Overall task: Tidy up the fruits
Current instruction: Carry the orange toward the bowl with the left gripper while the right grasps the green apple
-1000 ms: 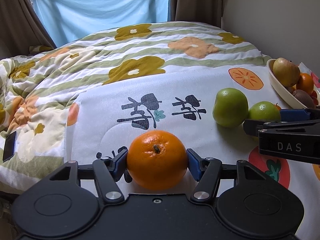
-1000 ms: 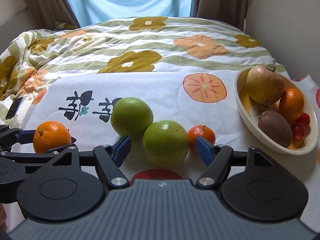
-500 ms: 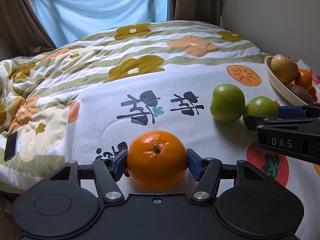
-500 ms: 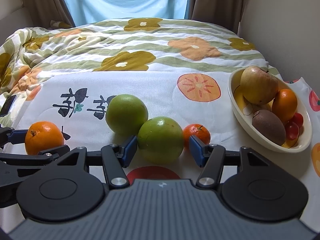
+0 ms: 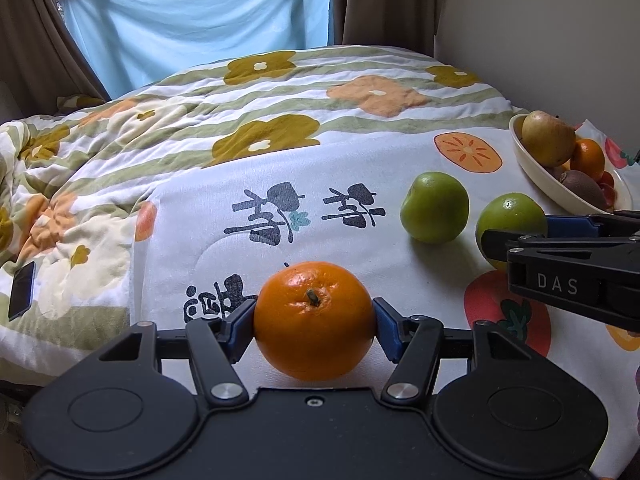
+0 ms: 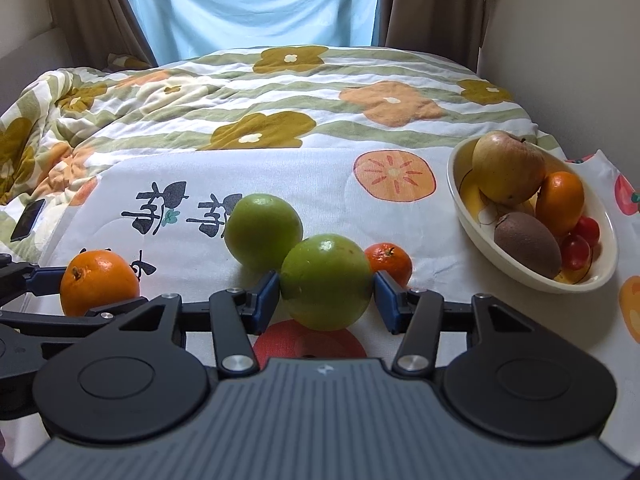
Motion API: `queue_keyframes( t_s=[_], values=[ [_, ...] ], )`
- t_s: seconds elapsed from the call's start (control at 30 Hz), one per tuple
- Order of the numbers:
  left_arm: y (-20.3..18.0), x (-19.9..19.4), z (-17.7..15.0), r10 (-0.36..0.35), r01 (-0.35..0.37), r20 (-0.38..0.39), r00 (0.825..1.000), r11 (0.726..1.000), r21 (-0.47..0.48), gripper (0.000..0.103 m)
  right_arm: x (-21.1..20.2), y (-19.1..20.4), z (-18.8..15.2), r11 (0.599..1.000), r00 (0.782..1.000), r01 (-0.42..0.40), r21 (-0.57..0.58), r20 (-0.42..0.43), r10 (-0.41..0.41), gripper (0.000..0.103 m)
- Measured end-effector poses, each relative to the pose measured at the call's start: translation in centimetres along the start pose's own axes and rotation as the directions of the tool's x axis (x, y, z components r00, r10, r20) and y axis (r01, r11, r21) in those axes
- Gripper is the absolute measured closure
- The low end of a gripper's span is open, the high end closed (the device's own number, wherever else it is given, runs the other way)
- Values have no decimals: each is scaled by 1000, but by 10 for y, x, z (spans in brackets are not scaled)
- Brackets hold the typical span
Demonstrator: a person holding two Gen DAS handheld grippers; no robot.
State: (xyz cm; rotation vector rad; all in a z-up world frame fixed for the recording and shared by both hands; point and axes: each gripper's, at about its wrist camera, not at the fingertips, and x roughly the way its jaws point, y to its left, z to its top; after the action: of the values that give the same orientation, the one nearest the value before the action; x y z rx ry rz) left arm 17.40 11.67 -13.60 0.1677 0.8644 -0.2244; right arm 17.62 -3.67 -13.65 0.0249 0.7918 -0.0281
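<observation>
My left gripper (image 5: 314,322) is shut on a large orange (image 5: 315,320), which also shows at the left of the right wrist view (image 6: 99,282). My right gripper (image 6: 326,294) is shut on a green apple (image 6: 326,282), with both blue pads against its sides; this green apple shows partly hidden in the left wrist view (image 5: 510,216). A second green apple (image 6: 263,232) lies just behind it on the cloth. A small tangerine (image 6: 390,262) lies to its right. A cream bowl (image 6: 516,268) at the right holds an apple, an orange, a kiwi and cherry tomatoes.
The fruit lies on a white printed cloth (image 6: 328,184) spread over a flowered quilt (image 6: 240,92). A dark phone (image 6: 28,220) lies on the quilt at the far left. A wall runs along the right side behind the bowl.
My right gripper has moved forward and closed its jaws onto the near green apple. My left gripper still holds the orange and has barely moved.
</observation>
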Motion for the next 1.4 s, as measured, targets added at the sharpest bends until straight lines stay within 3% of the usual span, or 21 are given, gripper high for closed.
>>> queue_keyframes(
  t_s=[0.3,0.7,1.03,1.4],
  values=[
    [-32,-33,13,-27,25,49,998,999,26,38,-37,-34,5,999,999,-24,45,46,22,37],
    [-114,-60,57,-62,62,110,992,998,8,38,-71,-142,30,996,996,-40,76,88,34,37],
    [-186,-36,96,-75,78,117,990,997,-18,38,-60,-232,66,998,993,-58,37,107,54,37],
    [-225,25,126,-27,30,78,997,999,-38,38,-4,-276,87,994,991,-106,-25,78,108,37]
  ],
)
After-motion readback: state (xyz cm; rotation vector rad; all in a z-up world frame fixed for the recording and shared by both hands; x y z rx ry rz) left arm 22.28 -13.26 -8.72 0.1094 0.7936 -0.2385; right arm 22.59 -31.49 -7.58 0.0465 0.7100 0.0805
